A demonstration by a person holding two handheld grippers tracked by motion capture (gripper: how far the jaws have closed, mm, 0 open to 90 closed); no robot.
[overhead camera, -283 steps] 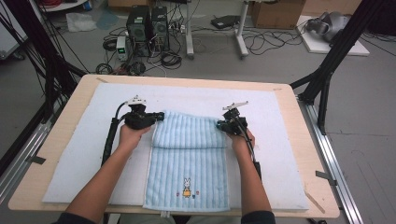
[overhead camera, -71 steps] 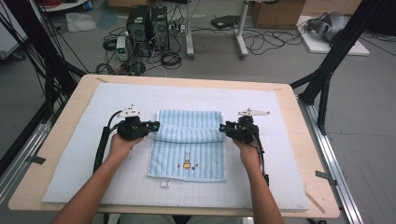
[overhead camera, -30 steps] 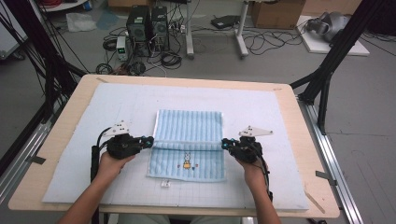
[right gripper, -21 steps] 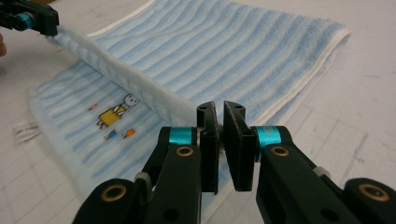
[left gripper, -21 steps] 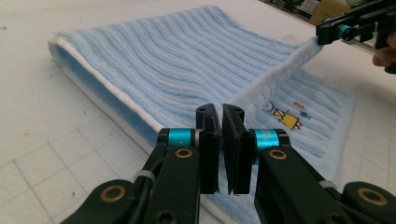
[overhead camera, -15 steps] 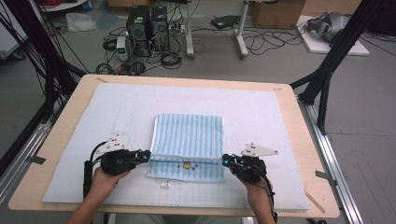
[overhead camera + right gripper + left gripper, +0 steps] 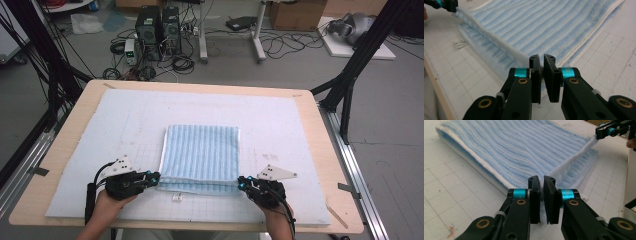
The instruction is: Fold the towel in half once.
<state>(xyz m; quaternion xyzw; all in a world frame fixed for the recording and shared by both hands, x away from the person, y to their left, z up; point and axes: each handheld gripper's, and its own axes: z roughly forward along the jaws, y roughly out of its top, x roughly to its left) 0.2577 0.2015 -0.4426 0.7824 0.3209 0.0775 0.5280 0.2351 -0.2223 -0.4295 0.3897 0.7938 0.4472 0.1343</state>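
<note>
Both grippers, left (image 7: 156, 177) and right (image 7: 240, 183), apparently pinching towel (image 7: 201, 152) corners.

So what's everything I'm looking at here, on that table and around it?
towel: one, light blue striped, folded, middle of the pad
pad: one, white, gridded, covering the table
table: one, pale wood
label: one, white, by the towel's near edge
computer boxes: two, dark, on the floor beyond
left gripper: black, pinching the towel's near left corner, jaws just easing open
right gripper: black, pinching the near right corner
</note>
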